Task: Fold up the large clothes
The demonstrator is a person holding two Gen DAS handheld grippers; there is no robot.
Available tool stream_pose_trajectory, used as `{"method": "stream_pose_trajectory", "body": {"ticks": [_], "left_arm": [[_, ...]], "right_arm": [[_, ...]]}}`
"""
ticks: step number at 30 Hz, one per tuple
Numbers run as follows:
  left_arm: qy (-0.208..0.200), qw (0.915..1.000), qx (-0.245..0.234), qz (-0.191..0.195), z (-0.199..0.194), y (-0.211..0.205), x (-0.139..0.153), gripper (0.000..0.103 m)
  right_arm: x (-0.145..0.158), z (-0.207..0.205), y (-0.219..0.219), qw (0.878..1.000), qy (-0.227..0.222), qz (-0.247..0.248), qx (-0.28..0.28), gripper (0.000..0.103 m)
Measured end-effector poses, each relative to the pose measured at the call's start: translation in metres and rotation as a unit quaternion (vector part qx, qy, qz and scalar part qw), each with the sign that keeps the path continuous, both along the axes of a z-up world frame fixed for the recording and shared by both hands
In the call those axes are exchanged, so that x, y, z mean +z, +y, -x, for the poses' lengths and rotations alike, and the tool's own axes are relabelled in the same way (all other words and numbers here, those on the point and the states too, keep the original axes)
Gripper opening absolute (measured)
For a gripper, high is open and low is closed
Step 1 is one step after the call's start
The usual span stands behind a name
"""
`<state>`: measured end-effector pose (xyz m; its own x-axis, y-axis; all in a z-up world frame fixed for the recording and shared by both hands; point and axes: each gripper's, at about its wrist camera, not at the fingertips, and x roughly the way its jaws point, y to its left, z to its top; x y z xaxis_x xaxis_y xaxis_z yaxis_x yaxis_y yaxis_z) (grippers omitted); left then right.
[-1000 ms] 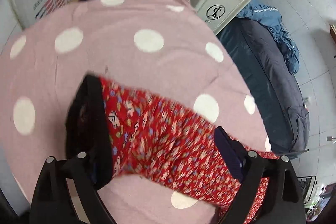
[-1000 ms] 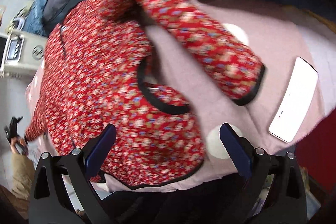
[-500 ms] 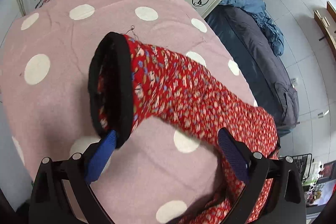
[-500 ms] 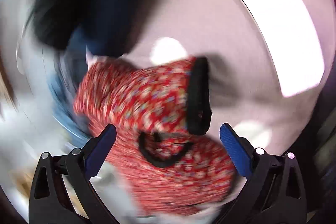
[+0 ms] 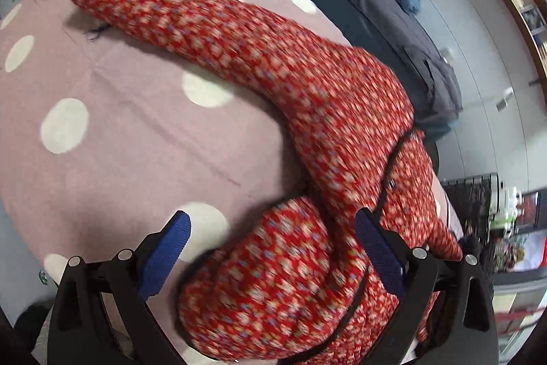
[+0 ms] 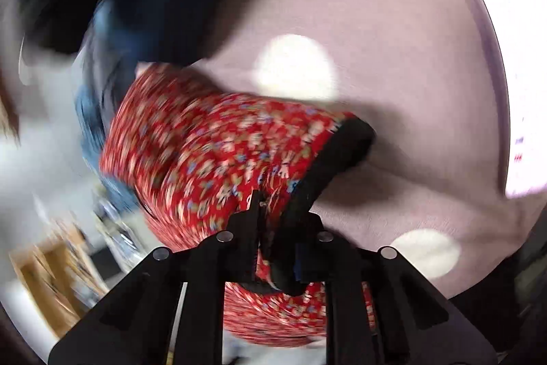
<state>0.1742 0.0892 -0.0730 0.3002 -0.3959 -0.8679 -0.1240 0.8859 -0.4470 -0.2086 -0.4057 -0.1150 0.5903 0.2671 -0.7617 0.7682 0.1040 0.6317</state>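
**Desk:** Pink polka-dot bedspread covered the work surface, and on it lay the red floral garment. Where was it against each claw?

**Photographer:** It sprawled ahead of the left gripper, one sleeve running away up the spread to the far left, the body bunched directly between and below the blue pads. Those jaws stood wide apart and pressed on nothing, though cloth bulged up between them.

**Desk:** And the other hand?

**Photographer:** The right gripper was closing its jaws on the second sleeve, right at the black cuff. Fabric was clearly pinched between the fingers, the cuff spilling just ahead and to the right of them.

**Desk:** Why that hold?

**Photographer:** My reading: taking a sleeve by its cuff gives control of the whole length, so it can be carried across the body for the first fold. The left claw hovering open over the bunched torso looked ready to pin or take the cloth.

**Desk:** Beyond the garment?

**Photographer:** Dark bedding lay past the spread's far edge, ahead and right of the left claw. The right view was heavily blurred.
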Motion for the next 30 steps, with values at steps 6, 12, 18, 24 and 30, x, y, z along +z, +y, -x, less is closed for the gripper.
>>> {"method": "stream_pose_trajectory", "body": {"ticks": [6,12,18,24,30], "left_arm": [[0.013,0.9989,-0.044,0.007,0.016,-0.044,-0.006,0.095],[0.008,0.9987,-0.051,0.002,0.019,-0.055,-0.006,0.095],[0.021,0.9996,-0.017,0.005,0.024,-0.034,-0.015,0.095],[0.047,0.9988,0.017,-0.006,0.034,-0.009,-0.031,0.095],[0.063,0.9975,0.027,-0.021,0.042,0.005,-0.037,0.095]], "right_arm": [[0.124,-0.059,-0.003,0.968,-0.069,0.199,0.133,0.012],[0.287,-0.076,-0.023,0.853,-0.147,0.465,0.185,0.006],[0.303,-0.081,-0.089,0.826,-0.060,0.537,0.161,0.006],[0.207,-0.087,-0.147,0.867,0.039,0.475,0.143,0.007],[0.149,-0.061,-0.172,0.931,0.069,0.351,0.068,0.017]]}}
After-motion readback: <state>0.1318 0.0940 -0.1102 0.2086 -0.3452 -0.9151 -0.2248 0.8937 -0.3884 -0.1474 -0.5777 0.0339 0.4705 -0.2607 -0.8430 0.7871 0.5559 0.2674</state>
